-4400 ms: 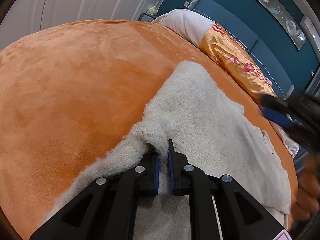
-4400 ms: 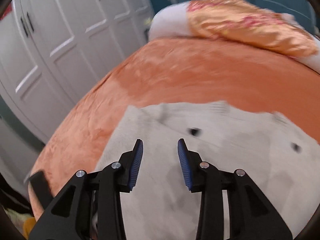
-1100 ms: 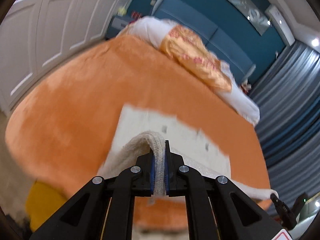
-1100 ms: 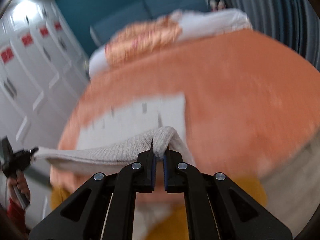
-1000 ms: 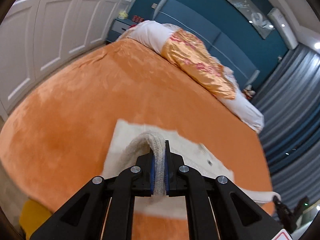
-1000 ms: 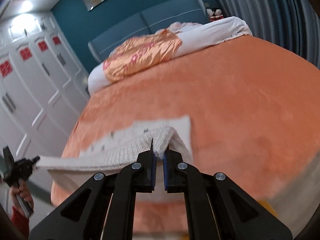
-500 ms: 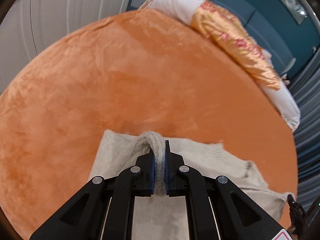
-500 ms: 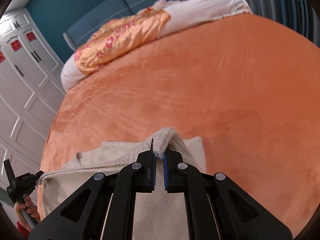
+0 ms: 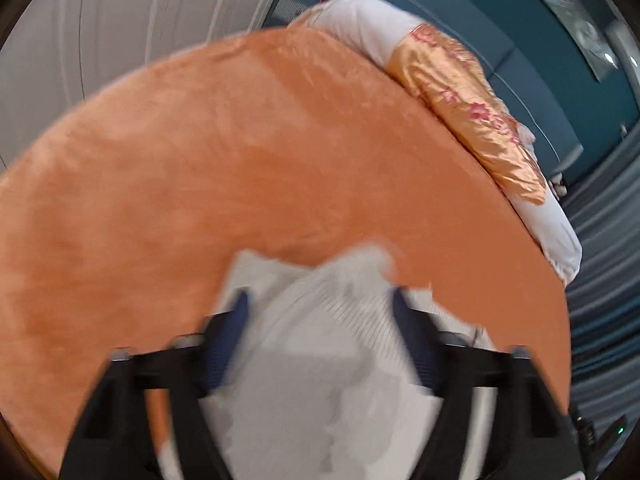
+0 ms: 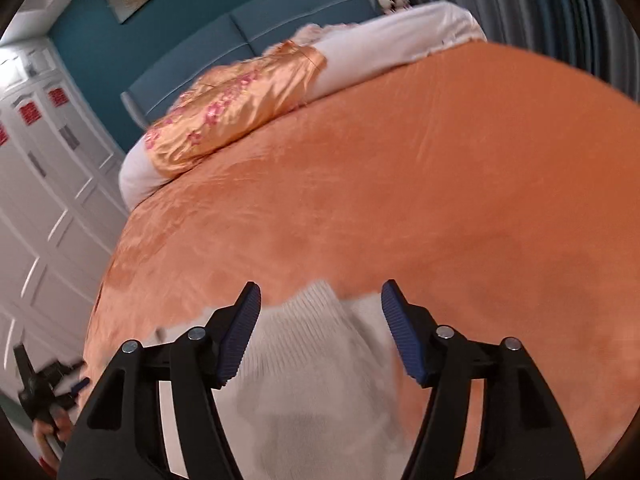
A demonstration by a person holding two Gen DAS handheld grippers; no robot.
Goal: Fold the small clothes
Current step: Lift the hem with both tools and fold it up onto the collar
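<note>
A cream knit garment lies on the orange bedspread, blurred by motion in the left wrist view. My left gripper is open, its fingers spread either side of the garment's ribbed edge. In the right wrist view the same garment lies below my right gripper, which is open with its blue pads wide apart and nothing between them. The garment's near part is hidden behind the gripper bodies.
Orange floral pillows and white pillows lie at the bed's head against a teal headboard. White wardrobe doors stand along the left. Grey curtains hang on the right. The left gripper and a hand show at the lower left.
Both grippers have opened and let go of the garment's edge, which has dropped onto the bedspread. Both have moved a little forward and lower over the bed.
</note>
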